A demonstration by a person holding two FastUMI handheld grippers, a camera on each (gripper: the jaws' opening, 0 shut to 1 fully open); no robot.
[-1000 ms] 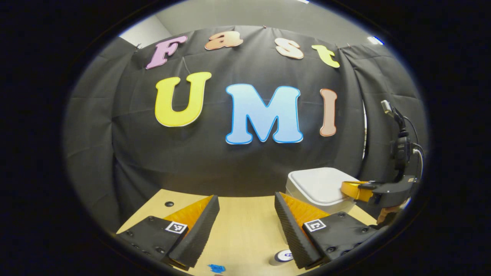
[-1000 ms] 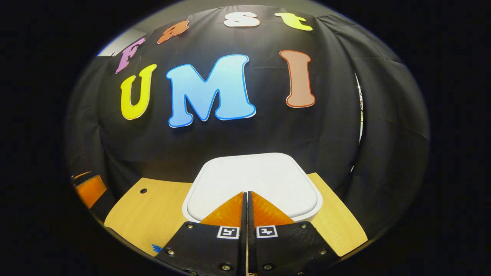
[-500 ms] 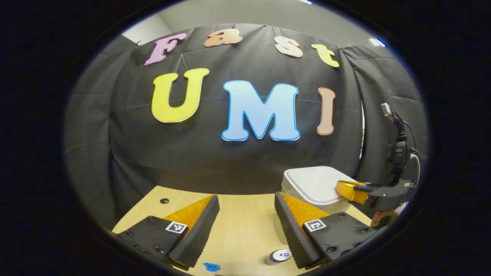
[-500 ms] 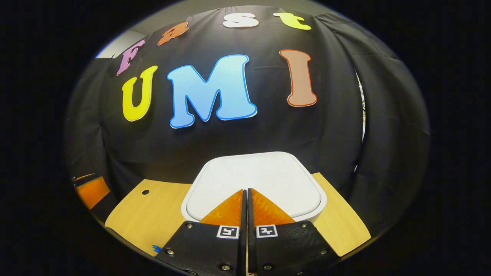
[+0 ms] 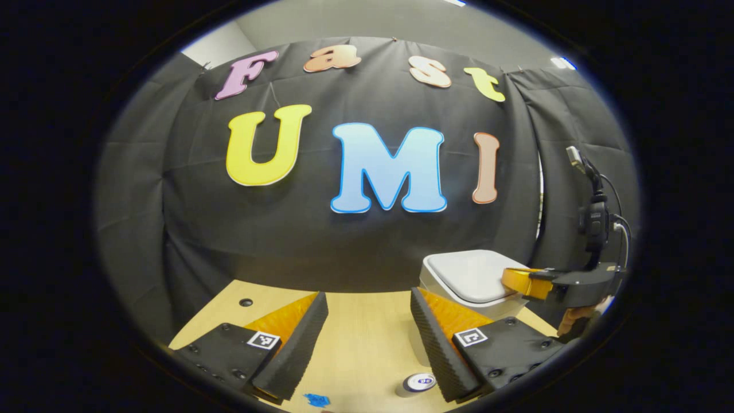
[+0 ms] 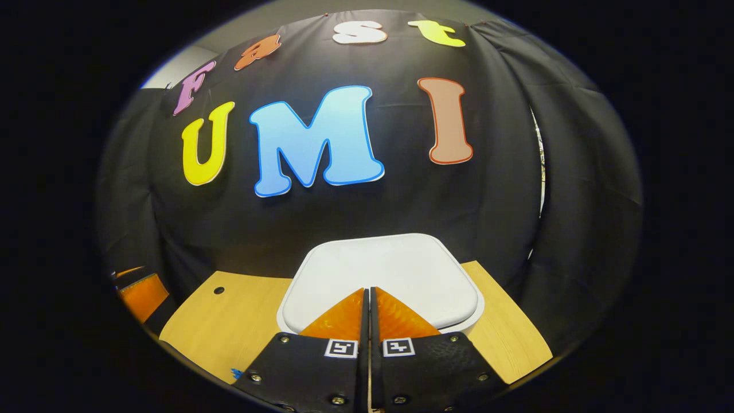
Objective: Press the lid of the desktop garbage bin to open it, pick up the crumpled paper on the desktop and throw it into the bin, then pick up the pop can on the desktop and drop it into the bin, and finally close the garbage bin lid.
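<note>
Right gripper (image 6: 369, 293): jaws together, nothing between them, only a thin slit showing. Tips lie over the near edge of the garbage bin lid (image 6: 390, 269); contact with the lid cannot be told from this angle. In the left gripper view the same gripper (image 5: 519, 282) reaches in from the right over the lid's right edge, with part of a hand (image 5: 573, 321) under its body.

Garbage bin (image 5: 459, 287): white plastic, smooth and matte, squarish with rounded corners. Lid slightly domed, set inside a raised rim, lying flat and closed. The bin stands on the surface (image 6: 229, 327), a pale wood-grain board with a small dark round hole (image 6: 218, 290) forward-left of the right jaws.

Left gripper (image 5: 367, 321): jaws wide apart, holding nothing; inner faces ribbed, wedge-shaped. The bin is forward and right of these jaws, partly behind the right finger.

Pop can (image 5: 417, 383): cylindrical, metal top with a pale ring, upright on the surface just inside and below the left gripper's right finger, near but apart from it.

Small blue scrap (image 5: 315, 399): crinkled, lying on the surface below the gap, toward the left finger. Too small to tell the material.
</note>
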